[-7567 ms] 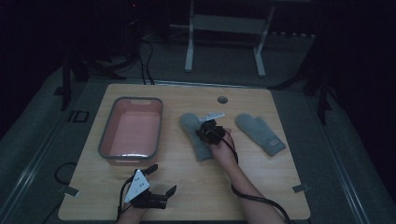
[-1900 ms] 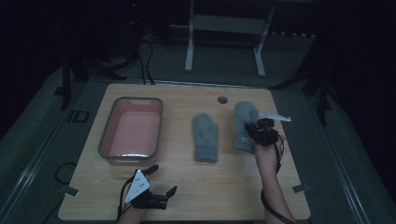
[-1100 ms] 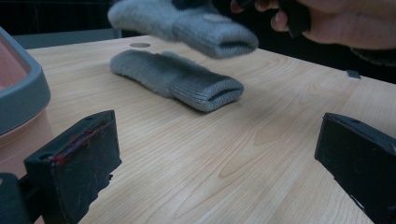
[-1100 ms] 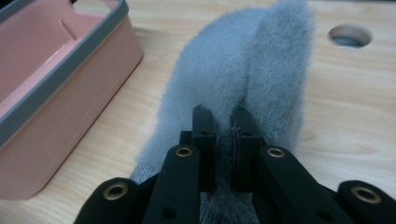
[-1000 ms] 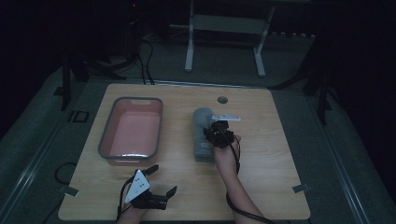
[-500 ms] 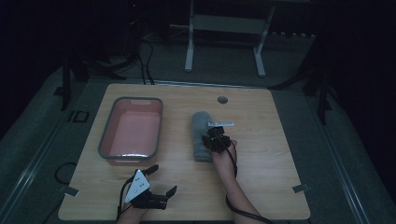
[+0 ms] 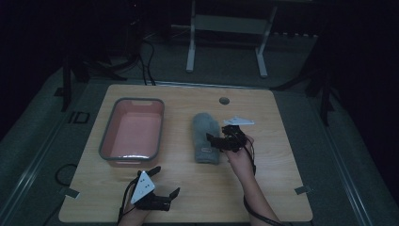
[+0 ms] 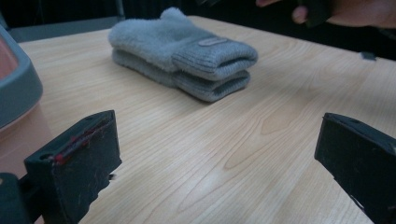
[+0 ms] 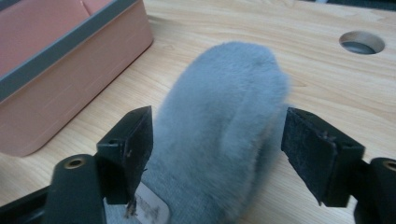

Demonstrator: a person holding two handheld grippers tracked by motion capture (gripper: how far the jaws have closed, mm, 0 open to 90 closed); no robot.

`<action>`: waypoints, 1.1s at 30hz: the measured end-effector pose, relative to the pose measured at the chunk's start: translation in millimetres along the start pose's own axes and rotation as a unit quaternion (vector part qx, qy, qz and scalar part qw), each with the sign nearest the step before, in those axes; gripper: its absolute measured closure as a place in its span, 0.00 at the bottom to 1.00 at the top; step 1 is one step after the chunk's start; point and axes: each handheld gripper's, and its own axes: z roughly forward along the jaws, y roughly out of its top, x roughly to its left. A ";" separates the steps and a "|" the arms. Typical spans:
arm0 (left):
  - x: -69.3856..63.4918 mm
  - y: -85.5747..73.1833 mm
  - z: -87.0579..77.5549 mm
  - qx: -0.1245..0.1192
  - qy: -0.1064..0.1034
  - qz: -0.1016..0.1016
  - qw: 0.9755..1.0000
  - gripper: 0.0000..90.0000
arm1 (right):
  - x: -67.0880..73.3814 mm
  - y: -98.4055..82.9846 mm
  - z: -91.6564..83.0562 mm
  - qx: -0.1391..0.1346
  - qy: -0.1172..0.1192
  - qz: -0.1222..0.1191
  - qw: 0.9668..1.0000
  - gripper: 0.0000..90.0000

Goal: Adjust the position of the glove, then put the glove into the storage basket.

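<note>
Wooden table (image 7: 282,188), dim room. Right gripper (image 7: 215,141) held level, jaws just opened, straddling stacked grey mittens (image 7: 205,136) without pinching. Left gripper (image 7: 164,181) rests spread, nearer the person.

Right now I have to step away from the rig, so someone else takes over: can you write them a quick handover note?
Left gripper: open, holding nothing, near the table's front edge.
Right gripper: jaws have just been opening; they straddle the top mitten without pressing it.
Things: two grey mittens stacked one on the other mid-table, cuffs toward the person; the pink bin to their left holds nothing visible.
Done: the second mitten was brought from the right and laid on the first.
Left: probably moving the pair into the bin, though that is a guess.
</note>
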 end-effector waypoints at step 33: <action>27.9 93.7 82.1 0.028 -0.027 0.001 0.999 0.01 | -35.1 6.1 -18.8 -0.025 0.061 -0.024 0.998 0.21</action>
